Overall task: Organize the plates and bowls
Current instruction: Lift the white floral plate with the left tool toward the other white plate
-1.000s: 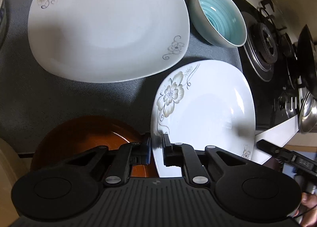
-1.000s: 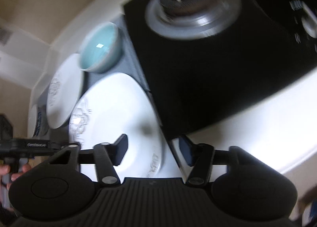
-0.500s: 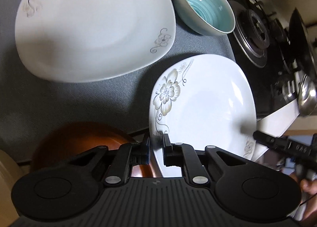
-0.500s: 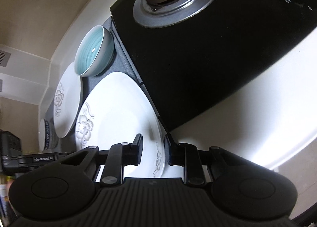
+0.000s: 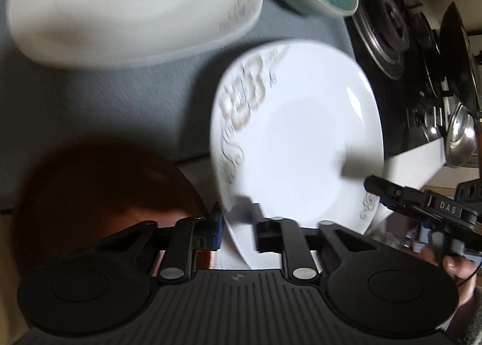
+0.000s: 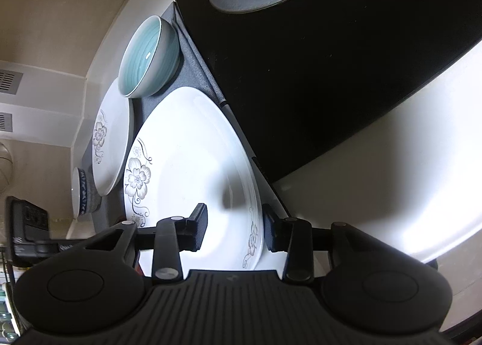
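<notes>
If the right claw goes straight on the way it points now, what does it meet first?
Probably the white flower-patterned plate: its near rim lies between the right claw's opening jaws, untouched. Depth beyond is unclear.

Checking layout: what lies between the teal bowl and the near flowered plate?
Only bare grey mat between teal bowl and near plate, in the right wrist view.

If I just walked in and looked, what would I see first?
First you would see the white plate with grey flowers, lying on the grey mat by the black stove. The left gripper and right gripper each straddle its rim on opposite sides, and both are opening their jaws. Behind it sits a teal bowl beside a bigger flowered plate, and a brown dish lies at the near left.
</notes>
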Available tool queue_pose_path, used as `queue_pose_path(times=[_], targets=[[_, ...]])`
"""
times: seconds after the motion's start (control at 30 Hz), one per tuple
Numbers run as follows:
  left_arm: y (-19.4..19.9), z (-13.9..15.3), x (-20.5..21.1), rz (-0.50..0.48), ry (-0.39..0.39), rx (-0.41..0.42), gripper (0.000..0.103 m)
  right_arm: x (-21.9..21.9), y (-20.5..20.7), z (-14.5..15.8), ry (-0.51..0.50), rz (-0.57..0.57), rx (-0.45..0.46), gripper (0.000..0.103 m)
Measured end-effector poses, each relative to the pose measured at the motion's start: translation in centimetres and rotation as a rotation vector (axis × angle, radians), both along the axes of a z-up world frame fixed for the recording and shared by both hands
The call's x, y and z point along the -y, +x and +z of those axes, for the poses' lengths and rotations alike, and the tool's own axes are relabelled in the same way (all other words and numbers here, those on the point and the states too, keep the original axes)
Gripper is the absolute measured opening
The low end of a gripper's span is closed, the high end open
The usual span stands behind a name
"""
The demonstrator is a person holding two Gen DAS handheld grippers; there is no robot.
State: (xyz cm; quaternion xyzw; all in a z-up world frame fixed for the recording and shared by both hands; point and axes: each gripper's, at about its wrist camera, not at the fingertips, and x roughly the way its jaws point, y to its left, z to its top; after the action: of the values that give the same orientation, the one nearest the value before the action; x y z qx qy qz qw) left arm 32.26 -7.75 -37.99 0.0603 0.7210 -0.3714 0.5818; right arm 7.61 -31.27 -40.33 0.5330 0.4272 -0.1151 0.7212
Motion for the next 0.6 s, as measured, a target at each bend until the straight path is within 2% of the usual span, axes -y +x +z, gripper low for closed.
queue_pose_path(times=[0.2, 0.27, 0.33, 0.37, 0.43, 0.53, 0.6], targets=[[0.7, 0.1, -0.2, 0.041, -0.002, -0.028, 0.023, -0.5, 0.1, 0.0, -0.014, -0.001, 0.005, 0.051], [0.7, 0.7, -0.5, 0.034, -0.001, -0.01, 0.019, -0.7, 0.0, 0.6, -0.055, 0.022, -0.001, 0.041], [1.0, 1.9, -0.9, 0.031, -0.049, -0.002, 0.019, -0.5, -0.5, 1.1, -0.059, 0.014, 0.019, 0.036], [1.1, 2.3, -1.3, 0.032, -0.076, 0.001, 0.019, -0.3, -0.8, 1.2, -0.054, 0.007, 0.034, 0.03], [1.5, 2.3, -1.6, 0.043, -0.1, -0.018, 0.019, 0.0, -1.3, 1.1, -0.043, 0.004, 0.05, 0.026], [1.7, 1.2, -1.8, 0.062, -0.08, -0.059, 0.019, -0.1, -1.4, 0.6, -0.031, -0.007, 0.036, 0.025], [1.4, 0.8, -1.6, 0.068, -0.068, -0.043, 0.019, -0.3, -1.3, 0.5, -0.026, -0.009, 0.037, 0.026]])
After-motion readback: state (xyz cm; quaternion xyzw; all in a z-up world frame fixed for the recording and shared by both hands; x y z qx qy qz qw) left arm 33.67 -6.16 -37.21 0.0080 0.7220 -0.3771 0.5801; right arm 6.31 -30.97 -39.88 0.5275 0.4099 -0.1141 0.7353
